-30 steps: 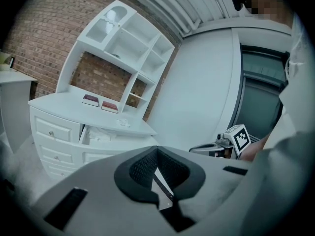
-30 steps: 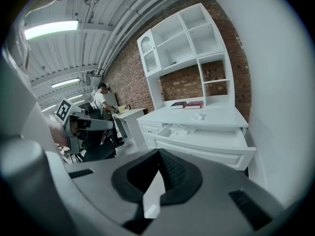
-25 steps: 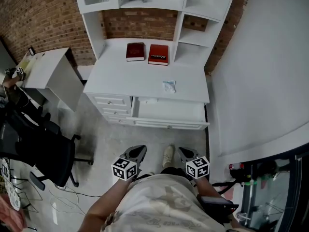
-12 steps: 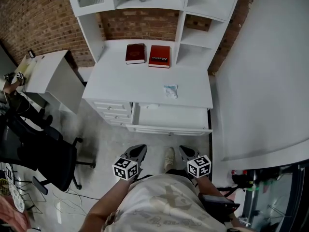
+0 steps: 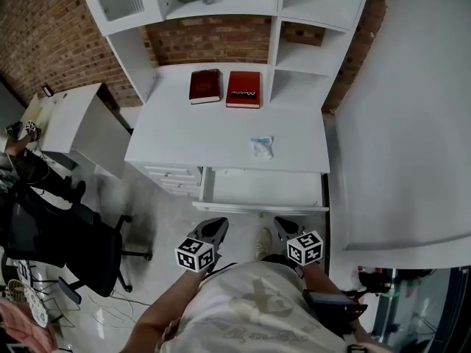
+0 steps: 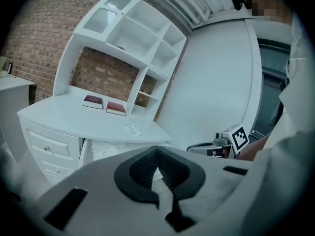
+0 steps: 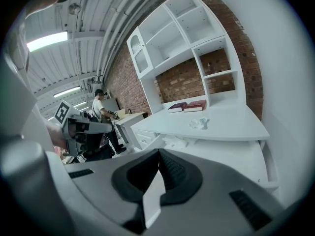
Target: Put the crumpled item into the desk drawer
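The crumpled item (image 5: 262, 145) has not stirred. It lies on the worktop (image 5: 184, 134) at about 4 o'clock from the middle, a little back from the front edge, and the drawer (image 5: 265, 190) stands pulled out right at its 6 o'clock. A dark red book (image 5: 204, 85) and a brighter red book (image 5: 243, 89) sit side by side well apart from it, up at 11 o'clock. What has changed is us: over the last second we have walked in, so the desk sits larger and lower in the head view and the drawer front is now near our grippers. The left gripper (image 5: 213, 226) and the right gripper (image 5: 282, 226) hang at the drawer's 6 o'clock, close to our body, each with its jaws together and nothing between them (both gripper views show the pads meeting). We judge this to be the approach only. The drawer is already open, so what remains is reaching over it, parting the jaws and lifting the item, and the right gripper looks the nearer one.
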### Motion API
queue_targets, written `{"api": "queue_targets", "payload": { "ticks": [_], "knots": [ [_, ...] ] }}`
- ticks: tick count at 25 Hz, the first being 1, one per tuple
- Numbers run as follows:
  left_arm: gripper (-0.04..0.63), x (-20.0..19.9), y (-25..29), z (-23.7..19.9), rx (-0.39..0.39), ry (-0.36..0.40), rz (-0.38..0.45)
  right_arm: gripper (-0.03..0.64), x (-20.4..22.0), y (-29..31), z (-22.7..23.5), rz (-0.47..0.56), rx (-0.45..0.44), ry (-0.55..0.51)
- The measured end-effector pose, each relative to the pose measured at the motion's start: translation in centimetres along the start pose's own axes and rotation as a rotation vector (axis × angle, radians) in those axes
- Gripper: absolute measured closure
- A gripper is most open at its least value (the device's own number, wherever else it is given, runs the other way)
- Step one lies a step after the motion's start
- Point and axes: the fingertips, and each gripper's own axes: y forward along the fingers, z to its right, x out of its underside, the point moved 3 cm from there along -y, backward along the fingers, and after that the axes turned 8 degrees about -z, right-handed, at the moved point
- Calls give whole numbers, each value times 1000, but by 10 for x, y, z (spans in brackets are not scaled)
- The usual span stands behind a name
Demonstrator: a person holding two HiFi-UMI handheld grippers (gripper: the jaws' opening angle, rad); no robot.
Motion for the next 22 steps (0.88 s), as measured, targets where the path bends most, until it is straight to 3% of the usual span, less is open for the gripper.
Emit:
{"api": "queue_targets", "payload": {
  "ticks": [11, 22],
  "knots": [
    [575, -29, 43, -4, 3, -21, 5, 594, -36, 22, 51, -26, -30, -15],
    [575, -52, 84, -2, -46, -27, -17, 594, -63, 35, 97, -37, -70, -29]
  ]
}}
